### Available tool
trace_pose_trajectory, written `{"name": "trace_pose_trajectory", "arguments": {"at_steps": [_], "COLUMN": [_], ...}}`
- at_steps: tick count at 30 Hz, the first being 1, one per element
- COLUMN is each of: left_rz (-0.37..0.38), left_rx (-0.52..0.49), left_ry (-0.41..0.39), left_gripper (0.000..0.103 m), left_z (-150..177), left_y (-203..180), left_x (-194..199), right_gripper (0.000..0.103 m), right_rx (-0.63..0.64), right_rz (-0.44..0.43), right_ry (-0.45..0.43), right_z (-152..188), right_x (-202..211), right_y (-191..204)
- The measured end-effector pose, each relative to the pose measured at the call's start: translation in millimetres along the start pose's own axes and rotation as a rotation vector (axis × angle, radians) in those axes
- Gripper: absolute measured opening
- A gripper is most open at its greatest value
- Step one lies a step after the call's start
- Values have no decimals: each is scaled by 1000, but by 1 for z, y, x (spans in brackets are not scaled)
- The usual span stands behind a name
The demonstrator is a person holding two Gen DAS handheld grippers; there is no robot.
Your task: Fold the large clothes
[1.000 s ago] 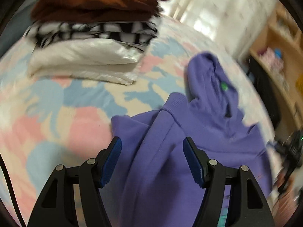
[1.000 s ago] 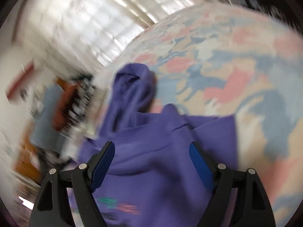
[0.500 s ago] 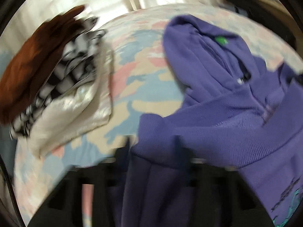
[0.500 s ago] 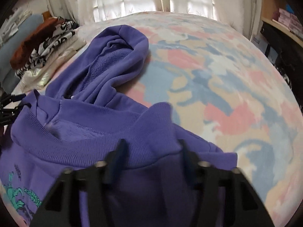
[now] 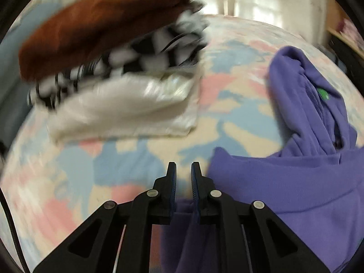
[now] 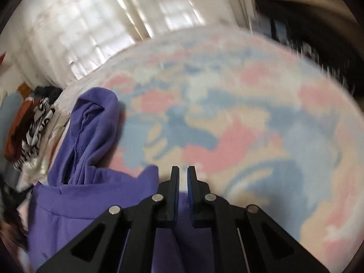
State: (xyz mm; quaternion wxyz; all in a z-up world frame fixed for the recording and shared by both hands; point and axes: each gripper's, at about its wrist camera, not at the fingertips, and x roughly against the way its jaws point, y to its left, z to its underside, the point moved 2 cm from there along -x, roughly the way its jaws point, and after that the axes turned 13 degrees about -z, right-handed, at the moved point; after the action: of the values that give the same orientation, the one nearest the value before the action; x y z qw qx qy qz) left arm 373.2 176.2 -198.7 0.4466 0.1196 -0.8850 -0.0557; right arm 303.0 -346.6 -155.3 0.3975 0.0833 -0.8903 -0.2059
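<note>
Purple hoodie, pinched at two points on a pastel patchwork bedspread.

Purple hoodie (image 5: 295, 182): spread at the near edge of the bedspread (image 5: 113, 166), hood lying away toward the curtained window (image 6: 91, 34). Left gripper (image 5: 183, 173): jaws narrow, just closed, purple cloth caught between the blue pads low down, tips bare. Right gripper (image 6: 182, 177): jaws drawn all but together, just closed, hoodie cloth between them at the far hem corner. Folded stack (image 5: 109, 63), far left: brown garment on top, black-and-white patterned piece under it, white at the bottom; apart from the hoodie.
</note>
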Motion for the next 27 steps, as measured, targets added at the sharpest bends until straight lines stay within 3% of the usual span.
{"name": "trace_pose_trajectory", "arguments": {"at_steps": [3,5,6,7,8,12,15,16,17,18,19,23,27], "left_rz": [28,27,36,47,58,67,1,-6,-8,-19,-30,-20,-35], "left_rx": [49,34,12,-9,-31,-161,-252,-259,-266,-267,-251,-191,-151], "left_ry": [-18,-32,-40,-40,-37,-35,-73,-78,-76,-77,-95,-156,-128], "left_gripper": [34,49,50,51,51,51,50,33,9,9,8,8,8], "left_z": [1,4,7,10,13,39,53,52,51,49,46,38,45], "left_y": [15,16,15,13,10,-9,-26,-30,-34,-35,-35,-29,-25], "left_x": [10,17,24,27,31,46,49,47,47,47,51,59,36], "right_gripper": [11,29,46,55,56,56,56,51,41,7,8,7,7], "right_rx": [-37,-13,12,39,71,209,287,319,346,379,374,274,259], "right_rz": [-79,-110,-112,-106,-96,-33,-8,9,28,71,95,54,89], "right_ry": [20,47,61,70,78,136,172,181,181,185,184,-19,47], "right_z": [8,13,16,19,21,31,40,43,44,47,46,30,40], "right_x": [8,13,15,16,16,6,-10,-16,-20,-25,-25,21,3], "right_y": [0,9,15,20,26,45,56,60,62,65,63,48,32]}}
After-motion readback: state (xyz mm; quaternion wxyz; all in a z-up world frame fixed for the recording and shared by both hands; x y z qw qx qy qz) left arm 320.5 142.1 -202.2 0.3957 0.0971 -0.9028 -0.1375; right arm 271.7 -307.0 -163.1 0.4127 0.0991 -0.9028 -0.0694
